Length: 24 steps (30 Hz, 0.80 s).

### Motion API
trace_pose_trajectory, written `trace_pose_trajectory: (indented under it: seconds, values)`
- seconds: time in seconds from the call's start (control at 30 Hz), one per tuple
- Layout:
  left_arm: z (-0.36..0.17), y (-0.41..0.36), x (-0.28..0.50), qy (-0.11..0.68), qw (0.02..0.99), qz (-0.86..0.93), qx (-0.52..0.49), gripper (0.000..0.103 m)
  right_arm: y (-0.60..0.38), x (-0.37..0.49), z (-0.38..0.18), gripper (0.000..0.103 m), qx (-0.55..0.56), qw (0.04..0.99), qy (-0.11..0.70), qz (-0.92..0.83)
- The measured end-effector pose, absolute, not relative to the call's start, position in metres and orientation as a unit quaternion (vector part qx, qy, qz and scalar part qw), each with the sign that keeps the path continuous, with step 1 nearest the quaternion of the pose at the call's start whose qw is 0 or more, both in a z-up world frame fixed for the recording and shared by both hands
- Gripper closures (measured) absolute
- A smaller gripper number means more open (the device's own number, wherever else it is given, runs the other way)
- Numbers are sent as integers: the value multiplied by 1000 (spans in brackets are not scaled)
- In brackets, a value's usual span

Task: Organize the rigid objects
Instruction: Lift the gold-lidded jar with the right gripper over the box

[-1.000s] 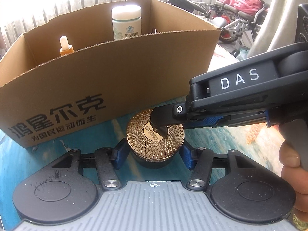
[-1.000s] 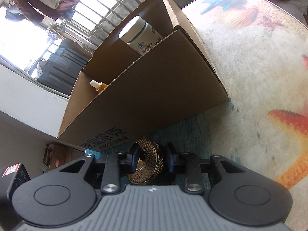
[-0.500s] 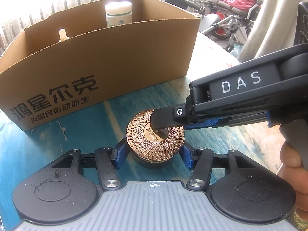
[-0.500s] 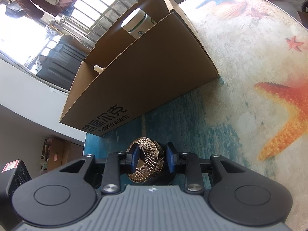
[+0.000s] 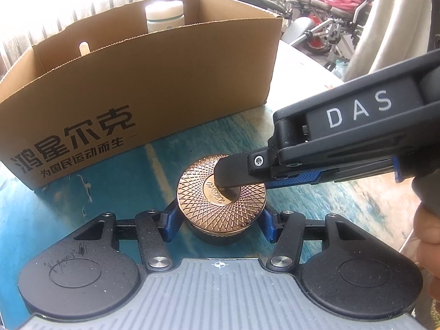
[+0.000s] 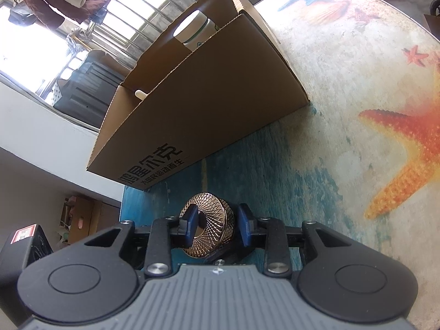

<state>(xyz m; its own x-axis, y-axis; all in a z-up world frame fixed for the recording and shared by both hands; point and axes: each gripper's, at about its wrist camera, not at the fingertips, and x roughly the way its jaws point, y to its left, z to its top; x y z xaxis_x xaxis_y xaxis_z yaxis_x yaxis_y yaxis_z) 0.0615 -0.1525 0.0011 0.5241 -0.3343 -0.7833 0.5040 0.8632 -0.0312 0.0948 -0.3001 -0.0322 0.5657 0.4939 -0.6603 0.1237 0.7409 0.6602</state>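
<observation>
A: What is sitting between the jaws nearest the camera?

B: The left gripper (image 5: 220,220) is pinching the dark base of a round jar (image 5: 221,192) with a copper lid. The right gripper (image 6: 216,224) is straddling that lid top-to-bottom: one finger is lying on its top, the other looks slightly off.

A: And beyond?

B: A cardboard box (image 5: 154,82) is standing past the fingertips on the sea-print mat (image 6: 357,82), holding a white-capped bottle (image 5: 164,16).
</observation>
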Motion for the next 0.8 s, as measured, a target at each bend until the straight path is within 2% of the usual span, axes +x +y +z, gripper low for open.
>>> trace_pose_trajectory:
  seconds: [0.23,0.47,0.67,0.8]
  values:
    - [10,-148,57,424,868,-242,90,48,-297,91,-25,70,334,819,451,116]
    - [74,-135,55,360,897,-240,86,48,-289,87,36,70,311,850,399,145]
    - [121,-142,97,326,912,-240,74,48,-292,120,103,70,267,883,349,165]
    - [122,-155,143,355,899,-247,62,48,-302,160,115,69,255,884,359,158]
